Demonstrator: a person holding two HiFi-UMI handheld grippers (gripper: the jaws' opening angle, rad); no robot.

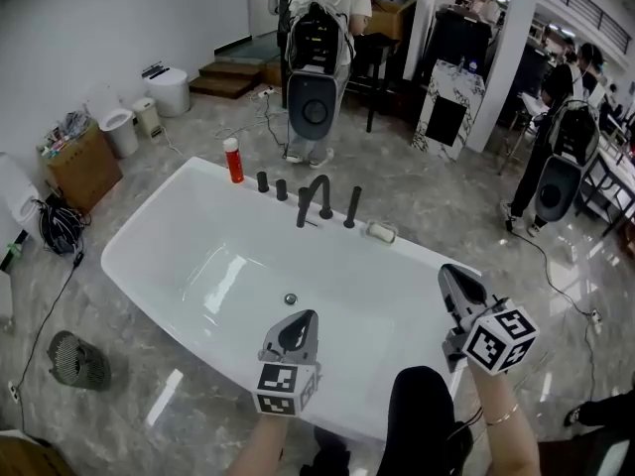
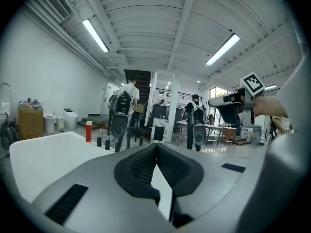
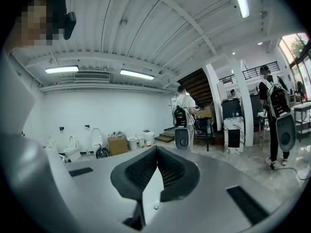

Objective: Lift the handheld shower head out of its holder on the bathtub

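Over the bathtub's (image 1: 149, 228) near rim, left tongs (image 1: 301, 321) and right tongs (image 1: 453, 276) are clenched, each pair empty.

Left tool (image 1: 301, 323): jaws together, nothing between them. Right tool (image 1: 454, 280): likewise shut and empty. Both point forward.

grey grippers, dark clothing
left gripper (image 1: 301, 317) and right gripper (image 1: 452, 272) have grey shells, black ribbed pads (image 2: 141, 166) and white cubes (image 1: 501, 338) with black square markers; thin bracelet (image 1: 501, 416) at right wrist; trousers (image 1: 427, 424) seem black.
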